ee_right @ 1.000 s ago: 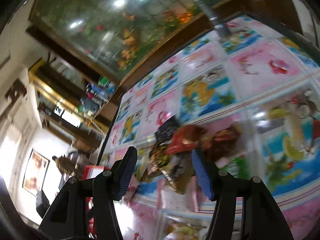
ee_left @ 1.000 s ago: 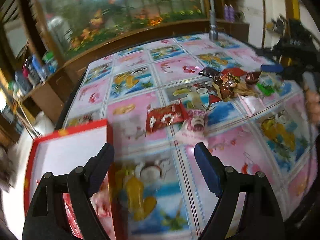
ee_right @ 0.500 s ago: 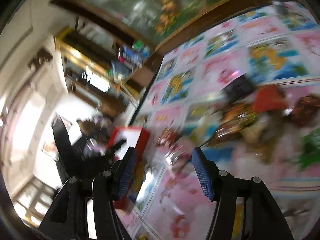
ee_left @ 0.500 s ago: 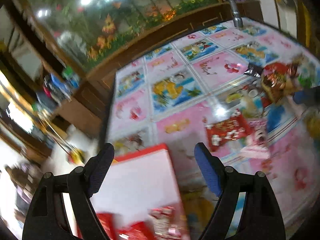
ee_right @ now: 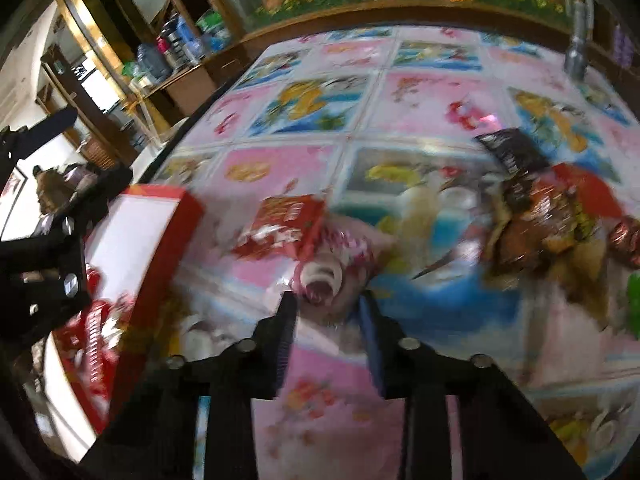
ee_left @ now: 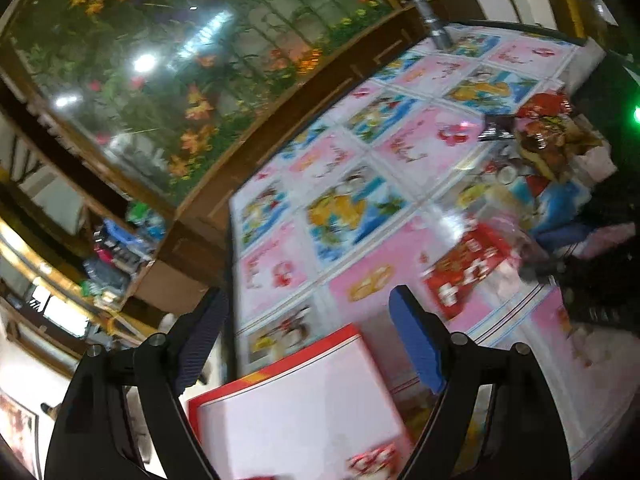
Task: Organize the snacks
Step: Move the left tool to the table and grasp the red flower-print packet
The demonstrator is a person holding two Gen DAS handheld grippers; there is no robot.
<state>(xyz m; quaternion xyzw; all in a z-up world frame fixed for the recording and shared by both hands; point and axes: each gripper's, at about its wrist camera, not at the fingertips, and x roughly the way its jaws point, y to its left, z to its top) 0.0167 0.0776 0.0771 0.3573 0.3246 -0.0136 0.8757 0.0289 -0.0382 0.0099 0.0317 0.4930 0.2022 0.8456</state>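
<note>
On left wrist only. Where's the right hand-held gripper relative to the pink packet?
Observer: The right hand-held gripper has a finger on either side of the pink snack packet. The jaws are narrowed, but blur hides whether they pinch it.
Operator: Anything in the box?
Observer: The red box holds red packets at its near end.
Operator: What's past the pile?
Observer: A green packet lies beyond the brown snack pile.

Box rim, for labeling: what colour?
Red, around a white inside; the box shows best in the right wrist view.
</note>
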